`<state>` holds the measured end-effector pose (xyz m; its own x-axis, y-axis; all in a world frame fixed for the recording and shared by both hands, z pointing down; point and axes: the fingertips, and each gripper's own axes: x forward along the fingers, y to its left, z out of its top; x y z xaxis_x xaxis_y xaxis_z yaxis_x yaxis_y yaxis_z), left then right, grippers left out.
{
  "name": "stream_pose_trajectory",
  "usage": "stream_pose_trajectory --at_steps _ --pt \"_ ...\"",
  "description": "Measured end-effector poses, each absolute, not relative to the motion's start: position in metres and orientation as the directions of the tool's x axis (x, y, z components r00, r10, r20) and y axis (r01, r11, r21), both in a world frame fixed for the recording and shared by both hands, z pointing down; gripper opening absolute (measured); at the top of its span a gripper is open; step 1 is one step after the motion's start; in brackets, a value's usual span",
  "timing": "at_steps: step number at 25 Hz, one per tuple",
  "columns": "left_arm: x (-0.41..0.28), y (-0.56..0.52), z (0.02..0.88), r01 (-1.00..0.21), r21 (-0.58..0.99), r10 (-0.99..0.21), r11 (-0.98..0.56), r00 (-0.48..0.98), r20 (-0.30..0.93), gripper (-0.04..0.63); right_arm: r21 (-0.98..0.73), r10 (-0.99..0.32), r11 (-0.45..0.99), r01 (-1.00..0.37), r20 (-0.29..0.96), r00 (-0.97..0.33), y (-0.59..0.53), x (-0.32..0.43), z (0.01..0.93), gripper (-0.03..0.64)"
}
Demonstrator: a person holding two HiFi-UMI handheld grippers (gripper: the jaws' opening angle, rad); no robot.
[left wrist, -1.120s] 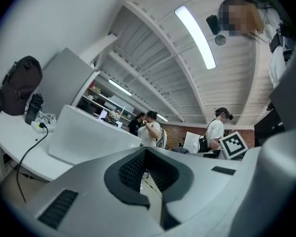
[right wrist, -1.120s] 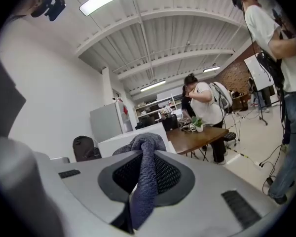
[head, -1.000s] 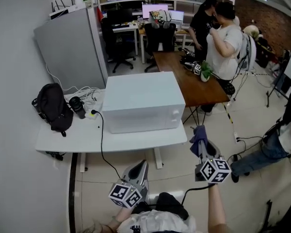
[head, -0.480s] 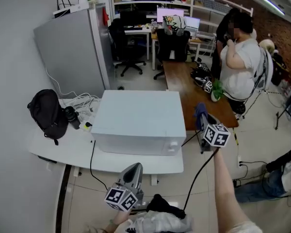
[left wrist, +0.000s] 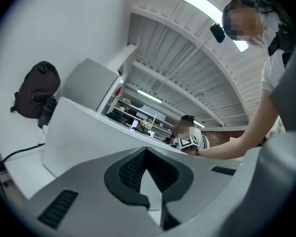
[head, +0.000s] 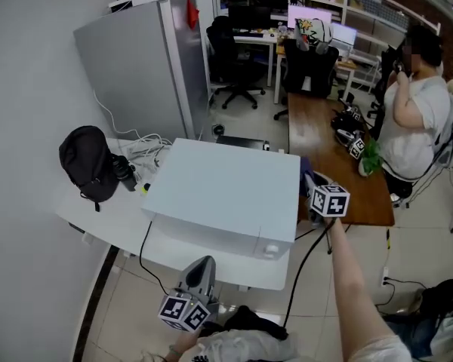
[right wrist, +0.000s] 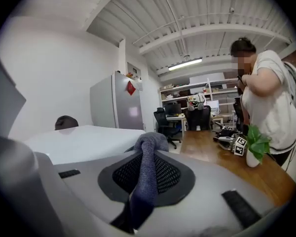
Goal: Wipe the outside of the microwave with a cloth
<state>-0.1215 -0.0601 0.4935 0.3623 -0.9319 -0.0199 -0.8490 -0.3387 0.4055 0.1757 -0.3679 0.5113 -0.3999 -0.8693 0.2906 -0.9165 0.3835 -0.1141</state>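
Nearest the person, the left tool [head: 202, 265] hangs low in front of the bench [head: 106, 211], short of the microwave's front. Its jaws are pressed together on nothing, and it seems to have no part in this step. Just beyond it, the white microwave [head: 226, 191] sits on the bench with its door side toward the person. The right tool [head: 314, 188] is held out on a stretched arm beside the microwave's right wall, about level with its top edge. Its jaws pinch a blue-grey cloth [right wrist: 147, 154], whose folded end pokes out past the tips. The cloth is just beside that wall, but none of the 3 views shows whether it touches. I judge the wiping to be at its start, with the cloth being brought to the right side. The next move calls for pressing the cloth flat on the panel and dragging it along, gripped firmly enough that it does not slip out. Farther off, a black backpack [head: 87, 161] rests on the bench's left end. Behind it are a tall grey cabinet [head: 143, 66], a wooden bench [head: 321, 138] and 1 standing person [head: 415, 130].
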Motion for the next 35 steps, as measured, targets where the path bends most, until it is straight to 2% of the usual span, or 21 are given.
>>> stream_pose_trajectory --at_steps 8,13,17,22,26,31,35 --pt "-0.096 -0.087 0.499 -0.829 0.393 -0.903 -0.398 0.43 -0.007 -0.014 -0.221 -0.824 0.491 -0.843 0.196 -0.531 -0.234 0.152 0.522 0.071" --pt "-0.073 -0.103 0.496 -0.787 0.401 -0.863 -0.468 0.504 -0.019 -0.014 -0.342 -0.838 0.438 -0.832 0.18 -0.515 -0.131 0.14 0.536 0.071" --pt "-0.062 -0.107 0.494 -0.764 0.399 -0.838 -0.507 0.546 -0.02 -0.014 -0.39 -0.861 0.377 -0.84 0.187 -0.473 -0.099 0.136 0.543 0.071" --pt "-0.062 -0.107 0.494 -0.761 0.401 -0.837 -0.51 0.547 -0.025 -0.014 -0.38 -0.918 0.296 -0.877 0.141 -0.371 -0.114 0.165 0.525 0.071" --pt "-0.071 -0.107 0.493 -0.775 0.394 -0.847 -0.495 0.532 -0.018 -0.014 -0.295 -0.941 0.279 -0.914 0.106 -0.321 -0.163 0.201 0.504 0.071" --pt "-0.074 -0.104 0.495 -0.786 0.379 -0.851 -0.489 0.526 -0.008 -0.014 -0.165 -0.943 0.289 -0.943 0.122 -0.31 -0.268 0.222 0.493 0.071" --pt "-0.081 -0.102 0.494 -0.802 0.374 -0.864 -0.466 0.503 0.001 -0.014 -0.092 -0.936 0.289 -0.953 0.181 -0.302 -0.344 0.218 0.51 0.071"
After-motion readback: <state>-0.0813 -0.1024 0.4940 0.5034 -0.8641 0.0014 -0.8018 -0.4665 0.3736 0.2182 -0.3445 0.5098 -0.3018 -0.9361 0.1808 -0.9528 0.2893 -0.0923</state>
